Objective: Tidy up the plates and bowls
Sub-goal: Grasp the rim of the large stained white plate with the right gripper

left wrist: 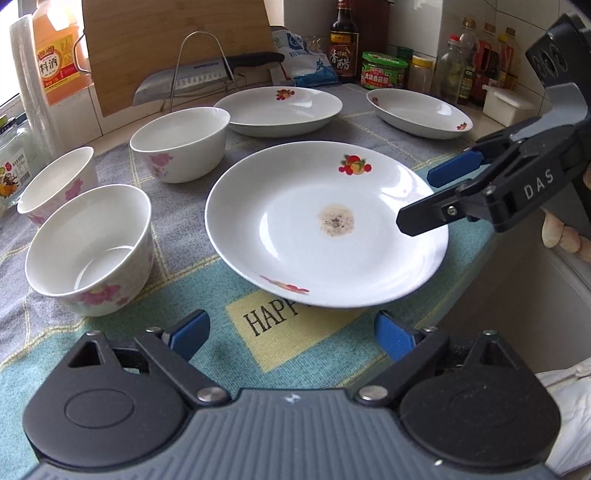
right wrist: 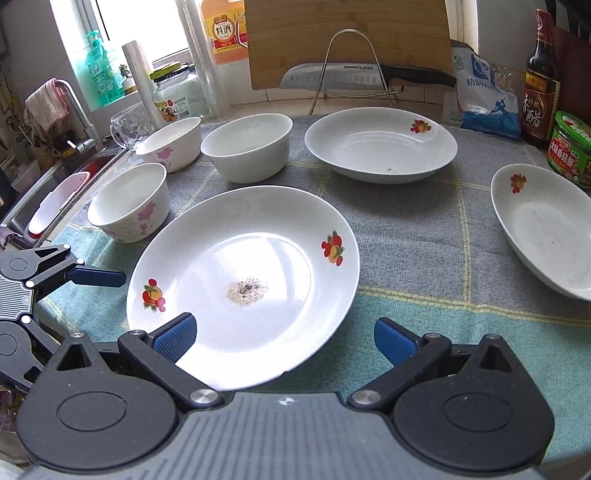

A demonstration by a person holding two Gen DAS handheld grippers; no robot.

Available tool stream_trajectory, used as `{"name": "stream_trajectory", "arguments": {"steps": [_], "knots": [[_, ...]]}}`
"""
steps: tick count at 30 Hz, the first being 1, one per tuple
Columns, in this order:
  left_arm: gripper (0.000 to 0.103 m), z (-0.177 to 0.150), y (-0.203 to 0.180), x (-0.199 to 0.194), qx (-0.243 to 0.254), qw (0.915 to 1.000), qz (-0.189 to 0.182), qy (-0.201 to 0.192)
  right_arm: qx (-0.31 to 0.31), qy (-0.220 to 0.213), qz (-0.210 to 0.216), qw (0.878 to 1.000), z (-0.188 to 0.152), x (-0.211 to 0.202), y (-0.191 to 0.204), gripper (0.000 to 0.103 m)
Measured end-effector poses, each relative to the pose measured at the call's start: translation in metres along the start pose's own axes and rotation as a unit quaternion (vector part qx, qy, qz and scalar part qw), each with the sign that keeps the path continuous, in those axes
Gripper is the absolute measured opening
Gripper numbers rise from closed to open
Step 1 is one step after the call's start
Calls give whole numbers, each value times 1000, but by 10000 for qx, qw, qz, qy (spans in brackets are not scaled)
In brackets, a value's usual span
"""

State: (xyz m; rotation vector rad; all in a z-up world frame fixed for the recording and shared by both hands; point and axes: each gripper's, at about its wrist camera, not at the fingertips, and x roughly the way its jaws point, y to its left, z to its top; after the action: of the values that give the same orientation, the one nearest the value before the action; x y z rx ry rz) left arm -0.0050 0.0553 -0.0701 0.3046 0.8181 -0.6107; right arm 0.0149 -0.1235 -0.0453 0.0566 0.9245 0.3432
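Note:
A white plate with fruit prints and a brownish stain in its middle lies on the checked cloth. My left gripper is open just short of the plate's near rim, with nothing between its pads. My right gripper is open too and hovers over the plate's rim without gripping it. Two deeper plates stand behind. Three floral bowls stand to the plate's left.
A knife on a wire rack and a wooden cutting board stand at the back, with sauce bottles and jars beside them. A sink lies left of the cloth, past a glass mug.

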Motion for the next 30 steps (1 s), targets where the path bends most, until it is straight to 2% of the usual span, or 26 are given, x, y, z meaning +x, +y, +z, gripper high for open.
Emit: {"name": "stream_trajectory", "arguments": {"steps": [4, 7, 10, 21, 30], "knots": [[95, -1, -2, 8, 317, 9995, -73, -54, 115, 202, -21, 9997, -3, 6, 5, 103], [96, 2, 1, 11, 329, 9991, -234, -101, 120, 295, 9, 9995, -3, 10, 7, 103], [103, 3, 3, 17, 357, 9990, -258, -120, 87, 375, 94, 9992, 0, 17, 7, 103], [103, 9, 7, 23, 361, 9986, -386, -82, -207, 867, 296, 9956, 25, 40, 5, 103], [103, 0, 9, 21, 449, 9969, -492, -419, 87, 945, 685, 9931, 31, 40, -11, 103]]}}
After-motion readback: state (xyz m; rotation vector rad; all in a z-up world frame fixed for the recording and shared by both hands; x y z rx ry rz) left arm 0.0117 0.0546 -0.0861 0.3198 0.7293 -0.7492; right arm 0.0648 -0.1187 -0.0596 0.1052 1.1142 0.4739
